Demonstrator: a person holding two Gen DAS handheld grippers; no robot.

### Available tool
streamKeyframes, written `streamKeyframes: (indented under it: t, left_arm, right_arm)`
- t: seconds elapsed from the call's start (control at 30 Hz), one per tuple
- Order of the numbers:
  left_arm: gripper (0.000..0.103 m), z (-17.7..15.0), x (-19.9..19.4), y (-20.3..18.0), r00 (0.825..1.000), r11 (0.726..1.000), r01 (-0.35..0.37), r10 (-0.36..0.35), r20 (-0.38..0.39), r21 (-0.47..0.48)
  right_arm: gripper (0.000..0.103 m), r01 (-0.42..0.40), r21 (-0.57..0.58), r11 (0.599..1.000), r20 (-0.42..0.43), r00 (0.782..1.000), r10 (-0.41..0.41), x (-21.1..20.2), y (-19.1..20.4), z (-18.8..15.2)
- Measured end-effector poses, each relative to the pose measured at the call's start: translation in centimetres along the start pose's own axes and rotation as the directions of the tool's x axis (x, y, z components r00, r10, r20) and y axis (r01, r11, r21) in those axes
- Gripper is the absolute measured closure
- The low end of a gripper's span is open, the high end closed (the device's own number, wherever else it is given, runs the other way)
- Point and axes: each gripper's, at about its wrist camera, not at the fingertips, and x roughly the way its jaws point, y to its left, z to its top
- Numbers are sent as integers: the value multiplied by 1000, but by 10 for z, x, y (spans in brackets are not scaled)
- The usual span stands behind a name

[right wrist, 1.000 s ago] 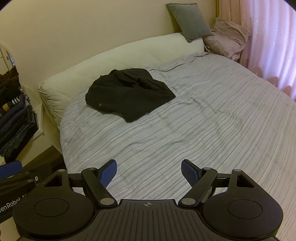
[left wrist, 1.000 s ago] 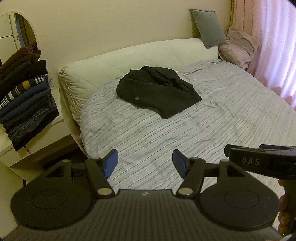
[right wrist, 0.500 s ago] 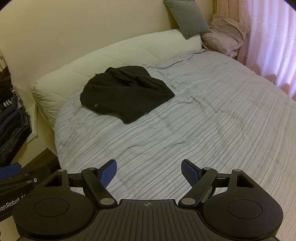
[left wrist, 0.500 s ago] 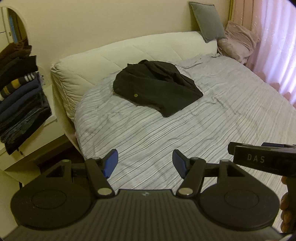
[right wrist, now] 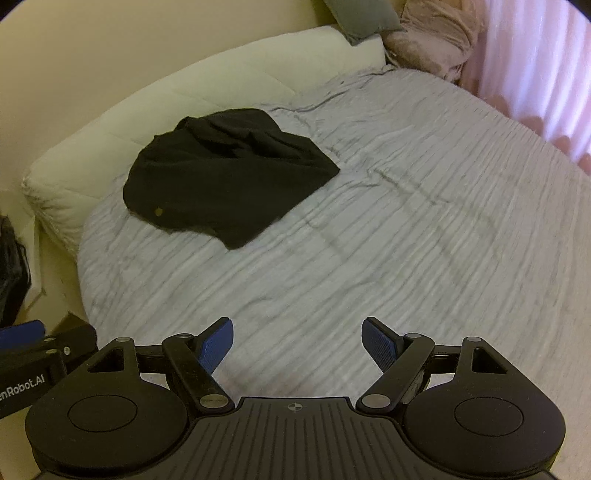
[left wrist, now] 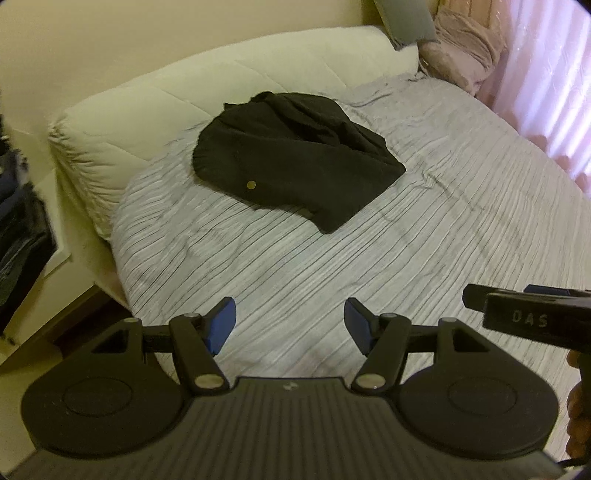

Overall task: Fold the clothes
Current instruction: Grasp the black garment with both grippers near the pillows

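A black garment (left wrist: 295, 173) lies crumpled on the bed (left wrist: 424, 236), on the striped grey cover, near the cream padded headboard (left wrist: 207, 96) and closer to the left side of the mattress. It is not spread flat: the cloth is bunched in folds at the far part, and one small round button (left wrist: 251, 184) shows on its near part. In the right wrist view the same garment (right wrist: 225, 173) sits to the upper left, again with the button (right wrist: 159, 211) facing up. The left gripper (left wrist: 290, 325) hangs above the near part of the cover with its blue pads (left wrist: 221, 325) standing wide apart, and nothing is between them. The right gripper (right wrist: 297, 343) is also above the cover, well apart from the garment, with its blue pads (right wrist: 378, 343) wide and empty. Both grippers point down toward the bed at a slant (neither one touches the cloth). In the left wrist view the right gripper's black body shows at the right edge, and some fingers (left wrist: 578, 417) of the person's hand hold it below. At the far corner of the bed a grey pillow (right wrist: 362, 16) leans on the wall, beside a pink bundle of cloth (right wrist: 436, 40), and a pink curtain (right wrist: 535, 62) hangs along the right side. At the left edge there is a dark stack of clothes (left wrist: 18, 243), blurred.
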Motion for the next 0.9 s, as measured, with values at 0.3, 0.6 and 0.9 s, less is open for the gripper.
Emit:
streamKeyframes:
  t: [0.3,0.6,0.9]
  left_arm:
    - [42,50,81,45,997,1000,23,-22,-74,8]
    - [42,108,172,79,996,998,60,-60,-73,-2]
    - [42,138,254,111,983,974,141,-159,-92,-178]
  right_arm:
    - [23,-14,121,993,-58,998,21,74,0,33]
    - [23,-56,353,934,-100,990,97,165,-17,68]
    - [23,-195,723,663,6,961,277,247,-58,79]
